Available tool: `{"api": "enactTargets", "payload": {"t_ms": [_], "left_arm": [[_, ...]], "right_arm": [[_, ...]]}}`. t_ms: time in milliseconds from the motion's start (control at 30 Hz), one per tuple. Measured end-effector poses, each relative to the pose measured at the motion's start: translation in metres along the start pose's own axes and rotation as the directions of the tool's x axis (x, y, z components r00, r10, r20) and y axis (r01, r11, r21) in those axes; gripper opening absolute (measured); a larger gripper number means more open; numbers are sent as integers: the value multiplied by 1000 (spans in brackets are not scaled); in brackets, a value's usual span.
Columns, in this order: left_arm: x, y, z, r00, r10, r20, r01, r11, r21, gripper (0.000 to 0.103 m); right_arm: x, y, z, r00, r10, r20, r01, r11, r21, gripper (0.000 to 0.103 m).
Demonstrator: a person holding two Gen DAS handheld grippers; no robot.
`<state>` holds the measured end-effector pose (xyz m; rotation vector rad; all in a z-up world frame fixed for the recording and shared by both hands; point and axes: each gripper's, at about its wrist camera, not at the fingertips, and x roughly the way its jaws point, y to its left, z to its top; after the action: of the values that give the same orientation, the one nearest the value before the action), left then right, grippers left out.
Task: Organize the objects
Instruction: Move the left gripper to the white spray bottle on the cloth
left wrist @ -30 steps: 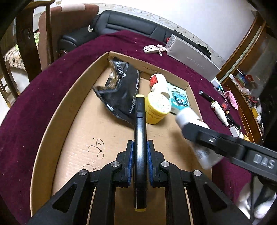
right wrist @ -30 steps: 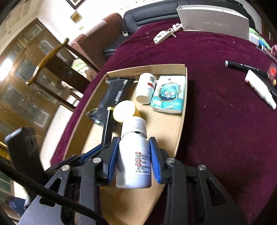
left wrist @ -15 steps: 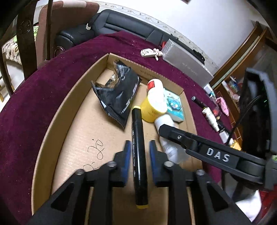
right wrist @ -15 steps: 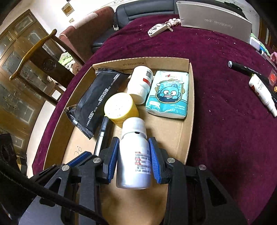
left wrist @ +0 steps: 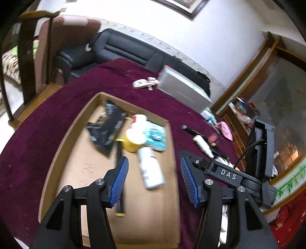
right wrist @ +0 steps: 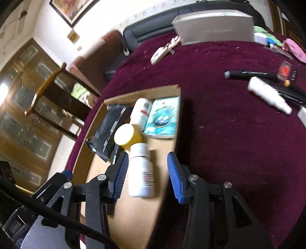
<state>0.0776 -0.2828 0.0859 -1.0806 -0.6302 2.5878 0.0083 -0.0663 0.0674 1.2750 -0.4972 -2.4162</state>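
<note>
White wall (left wrist: 210, 38) with a framed picture (right wrist: 70, 11), black leather sofa (left wrist: 124, 49), wooden chair (right wrist: 49, 86), glass-fronted wooden cabinet (right wrist: 21, 118), maroon tablecloth (right wrist: 229, 134)

My cardboard tray (left wrist: 57, 153) sits on the table (left wrist: 47, 118). In it, at the far end, a foil pouch (left wrist: 109, 126) lies left, a bottle (right wrist: 141, 113) in the middle, a tissue pack (right wrist: 162, 118) right. Nearer me stands a jar (right wrist: 126, 136), with a marker (left wrist: 119, 153) lying to its left and another bottle (right wrist: 141, 172) lying before it. Right of the tray, a tube (right wrist: 267, 95) and pen (right wrist: 248, 73) lie on the table; behind it, keys (left wrist: 145, 83) and a box (left wrist: 183, 92).
</note>
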Motion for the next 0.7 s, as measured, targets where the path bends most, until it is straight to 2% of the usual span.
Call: {"api": "enactTargets", "payload": {"t_ms": [33,133,267,367,467,600,700], "left_arm": [[-2,-9,-1,1000,-14,1,14,1000,20,51],[-3,-38,-5,999,-54,-2,54,995,88,53],[18,-73,-15,992,-100,-75,110,983,145,53],[41,-88,-25,982,-108,-152,130,981,145,53],[55,-95,-33,975,-104,-195,134,980,148,53],[66,-104,-40,972,-86,-220,123,979,161,53],[68,-107,-41,972,-79,-222,118,979,168,53]], "right_arm": [[-9,-9,0,1000,-6,14,6,1000,1,50],[-34,-41,5,997,-56,48,55,998,17,51],[-58,-93,17,988,-132,79,125,989,82,50],[-57,-120,32,987,-143,70,136,986,95,50],[-50,-138,50,992,-103,67,95,989,117,50],[-35,-146,82,996,-63,68,57,994,95,50],[-15,-144,104,995,-86,42,84,995,52,50]]}}
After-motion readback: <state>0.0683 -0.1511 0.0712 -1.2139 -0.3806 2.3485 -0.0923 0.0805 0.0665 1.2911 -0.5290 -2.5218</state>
